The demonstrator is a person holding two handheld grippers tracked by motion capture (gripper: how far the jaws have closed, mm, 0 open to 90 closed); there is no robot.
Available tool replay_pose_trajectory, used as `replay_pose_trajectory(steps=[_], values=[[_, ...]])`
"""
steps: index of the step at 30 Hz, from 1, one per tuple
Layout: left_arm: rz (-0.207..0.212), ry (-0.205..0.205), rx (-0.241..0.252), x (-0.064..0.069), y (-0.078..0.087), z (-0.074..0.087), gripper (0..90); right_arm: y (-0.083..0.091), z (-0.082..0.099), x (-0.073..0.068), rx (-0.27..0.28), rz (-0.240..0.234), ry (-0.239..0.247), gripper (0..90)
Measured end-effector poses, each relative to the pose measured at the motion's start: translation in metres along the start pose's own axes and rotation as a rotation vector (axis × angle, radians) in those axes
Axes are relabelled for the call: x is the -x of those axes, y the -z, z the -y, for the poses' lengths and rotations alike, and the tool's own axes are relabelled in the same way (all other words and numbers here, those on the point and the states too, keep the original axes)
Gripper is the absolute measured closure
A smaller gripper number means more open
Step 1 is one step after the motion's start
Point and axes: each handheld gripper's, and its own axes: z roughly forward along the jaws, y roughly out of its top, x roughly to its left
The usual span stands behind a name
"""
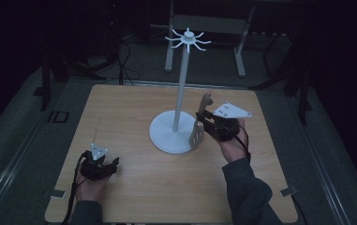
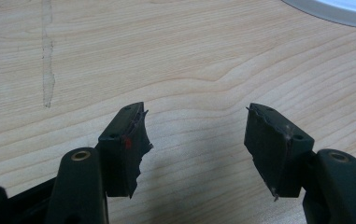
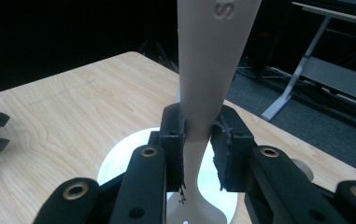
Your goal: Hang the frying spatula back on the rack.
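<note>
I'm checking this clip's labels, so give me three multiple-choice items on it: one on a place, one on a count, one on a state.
1. Where does the white stand sit?
A. On the wooden table
B. On the floor
C. In the left gripper

2. How many grippers hold something?
A. None
B. One
C. Two

3. How is the slotted spatula held?
A. Lying flat
B. Hung on a hook
C. Upright, handle clamped

Answers: 1 A, its round base rests on the tabletop. 2 B, the right gripper grips the spatula while the left one's jaws stand apart over bare wood. 3 C, the jaws pinch its narrow handle.
</note>
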Motion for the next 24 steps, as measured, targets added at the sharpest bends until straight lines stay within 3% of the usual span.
replay_pose_trajectory(steps=[24], values=[[-0.002, 0.003, 0.004, 0.000, 0.000, 0.000, 38.7, 0.007, -0.025, 0.006, 0.054, 0.020, -0.022, 75.1]])
